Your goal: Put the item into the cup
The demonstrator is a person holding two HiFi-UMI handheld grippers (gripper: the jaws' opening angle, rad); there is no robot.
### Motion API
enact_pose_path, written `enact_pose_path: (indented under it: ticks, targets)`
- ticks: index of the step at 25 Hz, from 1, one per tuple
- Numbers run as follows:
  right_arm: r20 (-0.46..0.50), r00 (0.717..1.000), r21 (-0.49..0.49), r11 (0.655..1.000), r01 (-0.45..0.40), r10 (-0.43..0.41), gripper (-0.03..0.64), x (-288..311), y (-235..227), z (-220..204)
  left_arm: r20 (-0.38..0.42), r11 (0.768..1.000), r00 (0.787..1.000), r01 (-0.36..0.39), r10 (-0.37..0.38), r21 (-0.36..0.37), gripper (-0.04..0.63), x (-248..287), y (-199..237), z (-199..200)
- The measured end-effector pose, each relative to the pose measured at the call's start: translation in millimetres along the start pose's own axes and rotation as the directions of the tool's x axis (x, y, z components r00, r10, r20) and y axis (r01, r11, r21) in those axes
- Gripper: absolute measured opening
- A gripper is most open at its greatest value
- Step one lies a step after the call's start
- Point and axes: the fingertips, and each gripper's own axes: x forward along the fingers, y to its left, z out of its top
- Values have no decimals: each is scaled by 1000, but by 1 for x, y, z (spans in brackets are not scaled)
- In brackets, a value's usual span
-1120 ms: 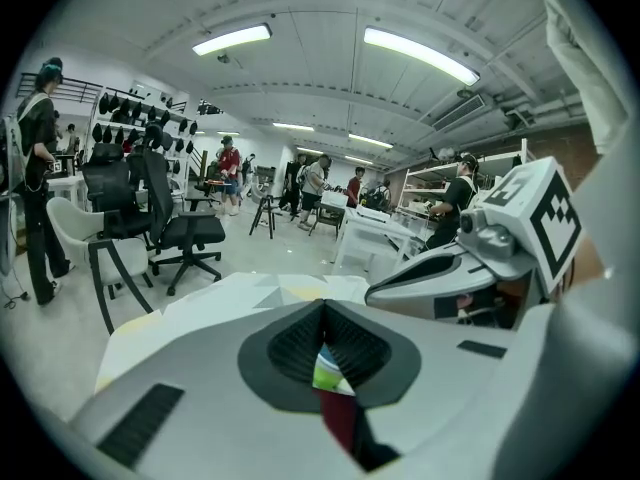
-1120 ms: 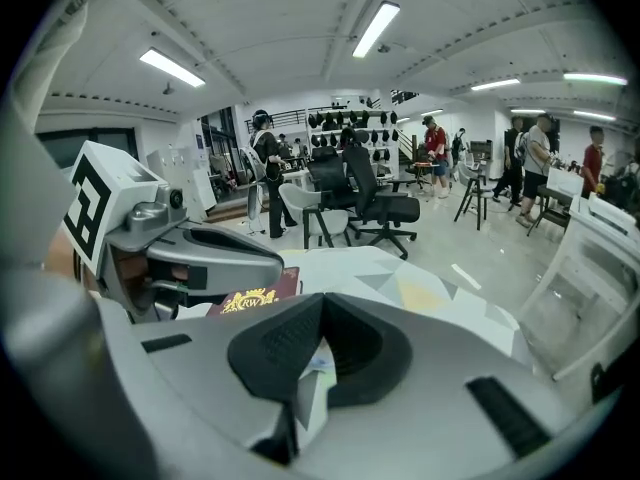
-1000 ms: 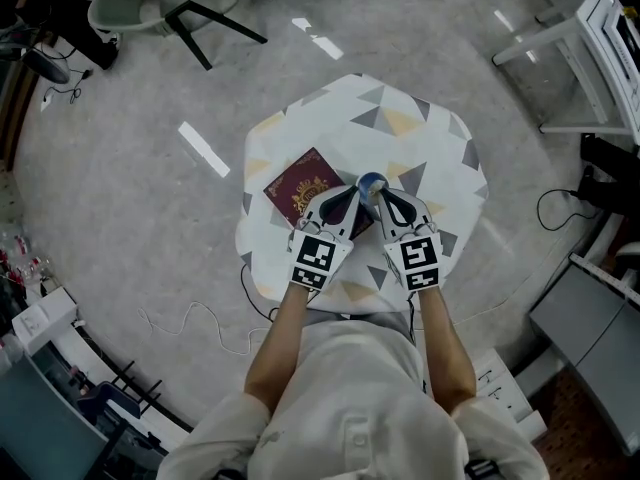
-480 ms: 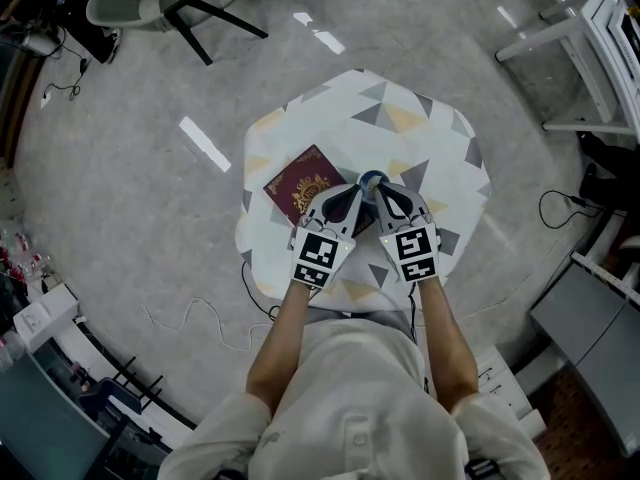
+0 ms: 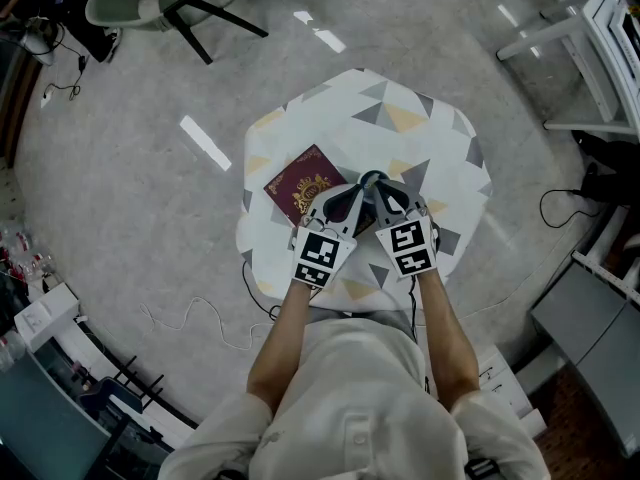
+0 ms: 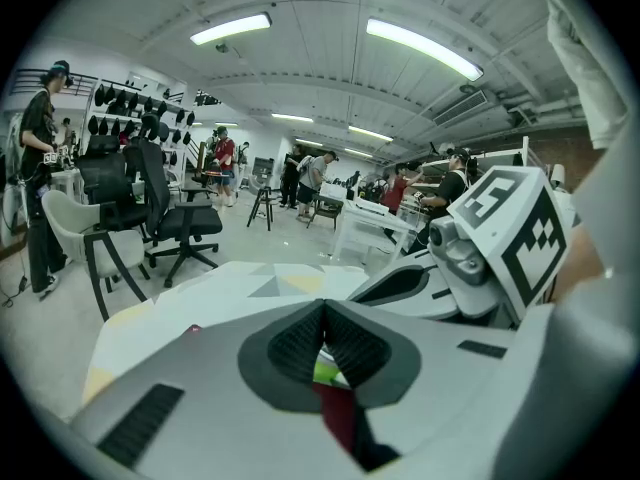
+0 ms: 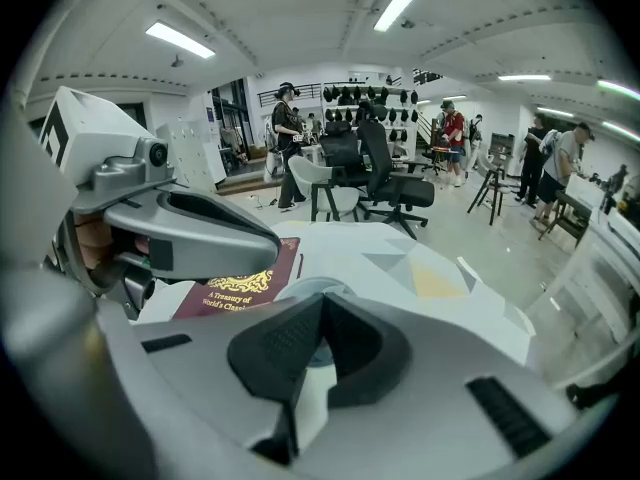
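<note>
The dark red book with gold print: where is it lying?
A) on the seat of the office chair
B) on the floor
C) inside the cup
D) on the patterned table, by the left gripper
D: in the head view the dark red book lies flat on the patterned table, with the left gripper overlapping its near corner.

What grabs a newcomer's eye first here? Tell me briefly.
The white table patterned with grey and yellow triangles stands out against the grey floor. At its near side the left gripper and right gripper, both with jaws together, meet at a small cup. A maroon book with gold print lies just to the left.
</note>
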Motion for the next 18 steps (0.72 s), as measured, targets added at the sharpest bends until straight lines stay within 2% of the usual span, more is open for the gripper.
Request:
enact_pose_path:
  ticks: [18]
  targets:
    - [-56, 998, -23, 1000, -11, 10, 8, 11, 3, -9, -3, 1000, 1000, -5, 5, 2, 12, -2, 4, -2]
